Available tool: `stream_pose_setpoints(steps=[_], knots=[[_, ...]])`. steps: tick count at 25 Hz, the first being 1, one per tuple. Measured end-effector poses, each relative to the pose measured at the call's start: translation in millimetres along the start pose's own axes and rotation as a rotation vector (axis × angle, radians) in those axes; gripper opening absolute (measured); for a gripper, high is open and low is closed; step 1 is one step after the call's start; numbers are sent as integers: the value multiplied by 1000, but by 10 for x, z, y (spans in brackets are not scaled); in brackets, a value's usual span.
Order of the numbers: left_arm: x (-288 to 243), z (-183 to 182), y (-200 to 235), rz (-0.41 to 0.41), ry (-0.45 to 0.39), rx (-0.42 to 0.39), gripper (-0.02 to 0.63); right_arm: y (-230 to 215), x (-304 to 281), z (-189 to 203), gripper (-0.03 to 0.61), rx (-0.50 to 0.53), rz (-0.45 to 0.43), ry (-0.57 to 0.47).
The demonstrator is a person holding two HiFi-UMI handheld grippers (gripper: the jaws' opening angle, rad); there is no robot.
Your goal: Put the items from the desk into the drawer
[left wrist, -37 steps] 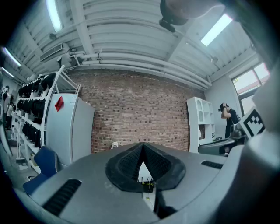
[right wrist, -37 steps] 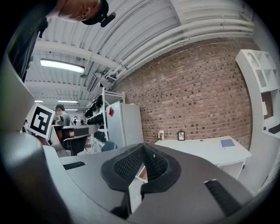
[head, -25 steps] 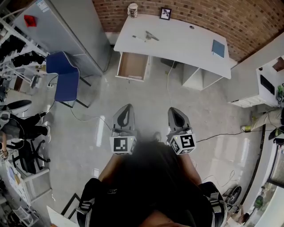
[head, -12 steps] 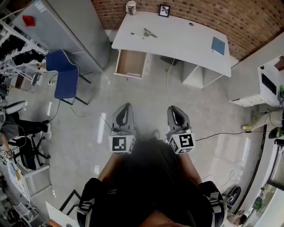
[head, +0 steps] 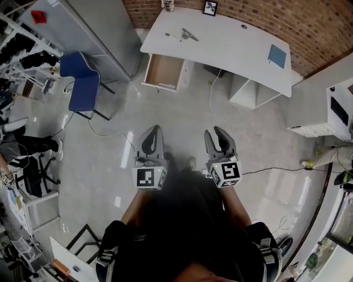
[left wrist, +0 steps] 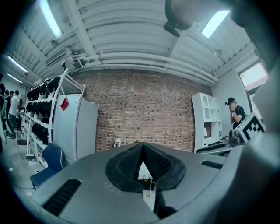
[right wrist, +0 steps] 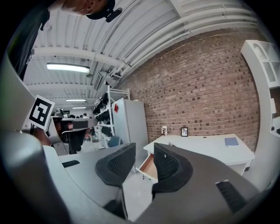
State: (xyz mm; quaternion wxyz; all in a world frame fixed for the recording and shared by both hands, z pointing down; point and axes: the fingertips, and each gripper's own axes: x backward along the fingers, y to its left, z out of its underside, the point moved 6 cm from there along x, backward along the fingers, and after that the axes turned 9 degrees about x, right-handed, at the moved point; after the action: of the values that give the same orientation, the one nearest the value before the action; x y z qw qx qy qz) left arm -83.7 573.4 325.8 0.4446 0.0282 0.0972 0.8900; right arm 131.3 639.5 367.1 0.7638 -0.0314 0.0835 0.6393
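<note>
The white desk [head: 231, 49] stands far ahead against the brick wall, its wooden drawer [head: 164, 71] pulled open at the left end. On the desk lie a small grey tool [head: 185, 36], a blue notebook [head: 277, 55], a framed picture [head: 209, 7] and a cup [head: 167, 4]. My left gripper [head: 156, 130] is shut and empty, its pads meeting at the tip [left wrist: 142, 145]. My right gripper [head: 215, 132] has just been opening; its jaws stand apart with nothing between them [right wrist: 144, 151]. Both are held level over the floor, well short of the desk [right wrist: 201, 146] and drawer [right wrist: 148, 167].
A blue chair [head: 83, 88] and a grey cabinet [head: 83, 27] stand left of the drawer. Cables [head: 209, 104] trail across the glossy floor. A white shelf unit [head: 325, 110] is at the right. People sit at the far left [head: 22, 148].
The right gripper's jaws, shut in the earlier frames, now stand apart. Both grippers have edged forward toward the desk.
</note>
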Motion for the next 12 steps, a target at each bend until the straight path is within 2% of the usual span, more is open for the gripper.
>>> stream_pose_setpoints(steps=[6,12], knots=[[-158,21,67,-11,16,11,-4,-67,-206,5,100,-16,-19,12],[-550,68,357,0,26,25,-4,-145,-663,23,100,-3,-14,37]])
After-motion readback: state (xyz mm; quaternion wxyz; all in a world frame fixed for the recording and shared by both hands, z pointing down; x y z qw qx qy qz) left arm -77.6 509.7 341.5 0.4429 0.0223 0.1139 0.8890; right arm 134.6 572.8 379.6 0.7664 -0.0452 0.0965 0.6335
